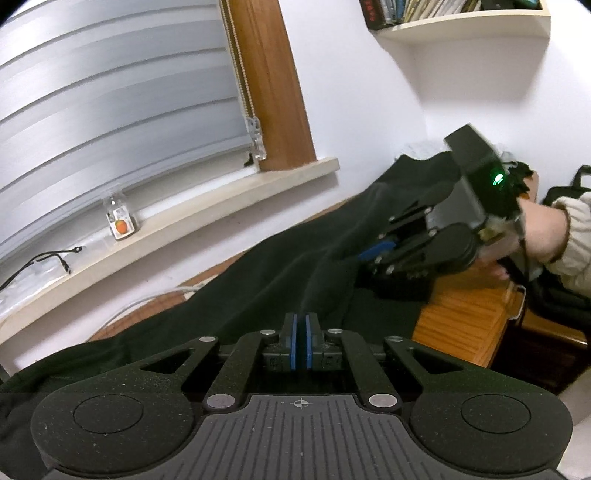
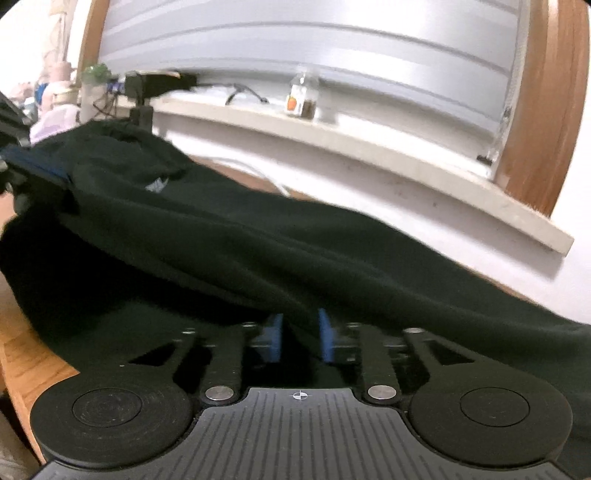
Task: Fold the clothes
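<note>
A black garment (image 1: 277, 273) (image 2: 258, 251) lies stretched across a wooden table (image 1: 461, 325) (image 2: 26, 365), lifted into a ridge between the two grippers. My left gripper (image 1: 303, 339) has its blue pads pressed together on the garment's near edge; in the right wrist view it shows at the far left (image 2: 37, 168), holding up that end. My right gripper (image 2: 301, 334) has a fold of the cloth filling the gap between its blue pads. In the left wrist view the right gripper (image 1: 369, 254) bites the cloth at the table's right end, held by a person's hand (image 1: 543, 236).
A windowsill (image 1: 221, 195) (image 2: 369, 147) runs behind the table with a small bottle (image 1: 120, 221) (image 2: 301, 98) and a black cable (image 1: 44, 258) on it. A white cable (image 1: 147, 299) lies at the table's back. A bookshelf (image 1: 461, 22) hangs above; a black bag (image 1: 565, 192) stands at the right.
</note>
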`<state>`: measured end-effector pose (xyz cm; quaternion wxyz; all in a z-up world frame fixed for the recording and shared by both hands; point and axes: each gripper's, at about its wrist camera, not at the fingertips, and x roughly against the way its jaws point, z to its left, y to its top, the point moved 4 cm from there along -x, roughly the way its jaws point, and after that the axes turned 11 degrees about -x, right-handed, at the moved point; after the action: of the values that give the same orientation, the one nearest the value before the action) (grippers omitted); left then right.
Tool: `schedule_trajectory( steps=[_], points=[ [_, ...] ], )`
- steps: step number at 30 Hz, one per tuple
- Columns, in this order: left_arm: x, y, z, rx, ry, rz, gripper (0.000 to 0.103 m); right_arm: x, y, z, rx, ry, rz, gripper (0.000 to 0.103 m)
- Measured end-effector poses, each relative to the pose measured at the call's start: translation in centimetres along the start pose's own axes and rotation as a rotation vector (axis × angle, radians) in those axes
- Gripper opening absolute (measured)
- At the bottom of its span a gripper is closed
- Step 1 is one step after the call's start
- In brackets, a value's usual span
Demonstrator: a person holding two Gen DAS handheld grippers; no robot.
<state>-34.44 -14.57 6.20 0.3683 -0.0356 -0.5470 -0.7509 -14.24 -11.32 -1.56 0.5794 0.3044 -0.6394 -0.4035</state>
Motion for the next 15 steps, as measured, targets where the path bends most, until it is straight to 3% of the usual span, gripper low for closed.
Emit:
schedule_trajectory(
  steps=[5,7,8,15],
  points=[
    [1.5,0.6,1.2,0.005,0.021,-0.035,0.009,4.2,0.4,-0.1,0.061,-0.003,-0.011,0.008],
    [1.5,0.6,2.4,0.014,0.044,-0.038,0.022,5.6,-0.1,-0.1,0.091,-0.005,0.009,0.008],
    [1.0,0.5,3.1,0.014,0.052,-0.029,0.026,6.1,-0.5,0.0,0.105,-0.004,0.031,0.008],
    [-5.3,-1.7,10.5,0.072,0.103,0.094,0.026,6.9,-3.7,0.0,0.135,0.016,0.141,0.007]
  ],
)
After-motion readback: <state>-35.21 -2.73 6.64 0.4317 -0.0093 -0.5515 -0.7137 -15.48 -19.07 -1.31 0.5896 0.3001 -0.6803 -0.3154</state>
